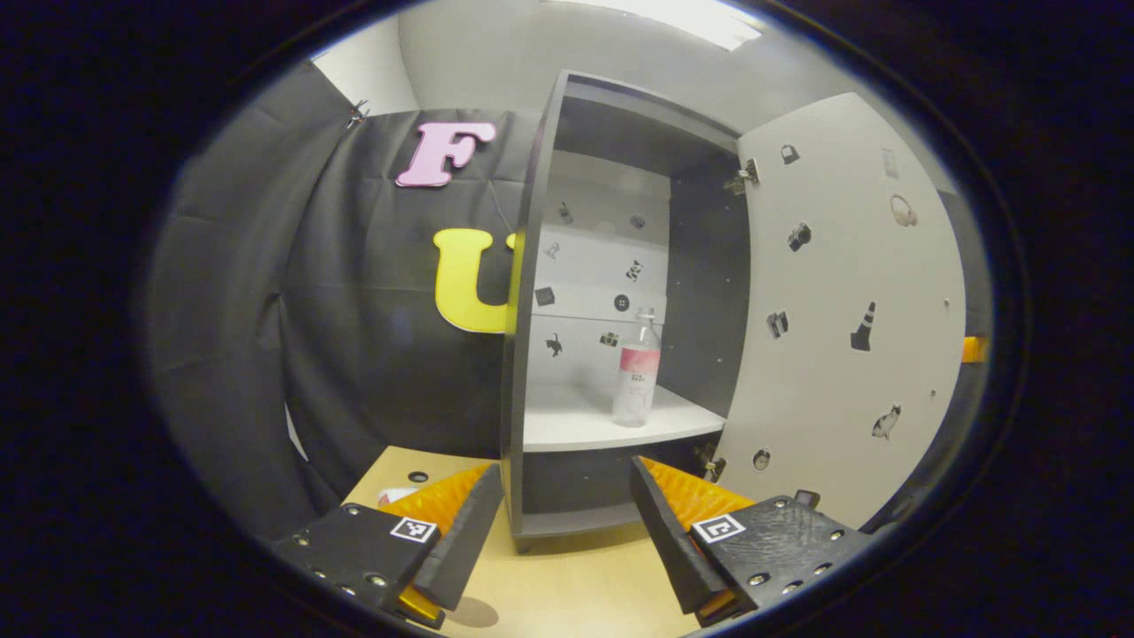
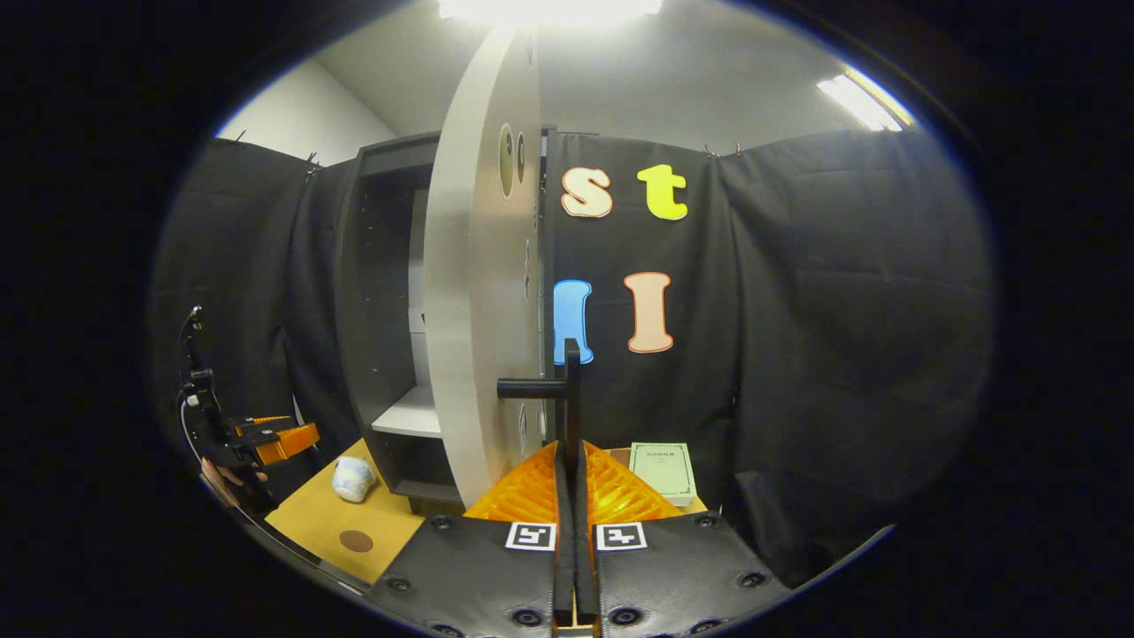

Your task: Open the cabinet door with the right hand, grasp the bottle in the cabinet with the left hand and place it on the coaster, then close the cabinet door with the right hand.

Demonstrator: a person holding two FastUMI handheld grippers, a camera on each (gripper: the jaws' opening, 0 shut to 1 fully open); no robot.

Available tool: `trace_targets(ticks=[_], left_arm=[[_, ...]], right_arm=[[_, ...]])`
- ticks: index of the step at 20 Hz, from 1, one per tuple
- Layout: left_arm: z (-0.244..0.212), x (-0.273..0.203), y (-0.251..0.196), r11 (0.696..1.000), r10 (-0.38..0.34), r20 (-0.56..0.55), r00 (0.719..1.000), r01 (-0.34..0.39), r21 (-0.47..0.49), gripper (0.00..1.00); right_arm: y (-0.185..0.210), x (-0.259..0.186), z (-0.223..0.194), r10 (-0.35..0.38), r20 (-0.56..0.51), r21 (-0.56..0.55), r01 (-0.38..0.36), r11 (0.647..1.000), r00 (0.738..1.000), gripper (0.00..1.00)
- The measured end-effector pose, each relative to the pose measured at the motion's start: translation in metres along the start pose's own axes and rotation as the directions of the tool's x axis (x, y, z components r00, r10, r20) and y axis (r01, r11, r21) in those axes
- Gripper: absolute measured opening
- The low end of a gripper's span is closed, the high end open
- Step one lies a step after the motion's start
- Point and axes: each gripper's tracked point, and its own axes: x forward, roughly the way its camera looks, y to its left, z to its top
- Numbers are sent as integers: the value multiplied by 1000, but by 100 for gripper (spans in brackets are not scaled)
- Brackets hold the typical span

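Right tongs (image 2: 568, 461): clamped on the door handle (image 2: 567, 390), holding the cabinet door (image 2: 478, 292) swung wide, presumably to keep the shelf clear for the other hand. Left tongs (image 1: 560, 514): spread wide, empty, aimed at the cabinet (image 1: 532, 292), short of it over the worktop (image 1: 567, 585). Bottle (image 1: 637, 370): upright on the white shelf (image 1: 576, 421), toward its right; clear body, pale cap, pink label band. Coaster (image 2: 356, 540): small brown disc on the near worktop, bare.

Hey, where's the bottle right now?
In the left gripper view the bottle stands upright on the white shelf inside the cabinet, toward its right side, just left of the open door.
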Motion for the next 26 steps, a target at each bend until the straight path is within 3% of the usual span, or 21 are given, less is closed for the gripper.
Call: trace_targets(ticks=[3,6,7,11,14,17,21,26], left_arm=[[-1,8,7,999,-49,-2,999,49,17,87],[-7,12,6,996,-84,-8,996,84,12,89],[-8,14,3,995,-96,-9,995,96,7,89],[-7,30,-13,993,-119,-18,993,119,17,89],[-4,46,-26,994,-106,-28,994,107,25,89],[11,63,-42,994,-107,-15,994,107,1,89],[32,83,-59,992,-117,-2,993,117,46,89],[57,114,-71,988,-90,40,995,84,126,87]], right_arm=[[-11,-20,4,-70,13,2,70,998,997,6],[-23,-41,5,-131,29,38,130,991,991,2],[-29,-49,9,-148,38,52,146,988,988,10],[-69,-63,14,-225,41,25,225,974,973,6],[-98,-40,24,-240,63,48,237,970,969,6],[-117,-10,33,-220,90,64,215,975,971,3],[-135,30,37,-184,98,96,175,980,978,0],[-173,78,28,-199,59,99,193,976,978,18]])
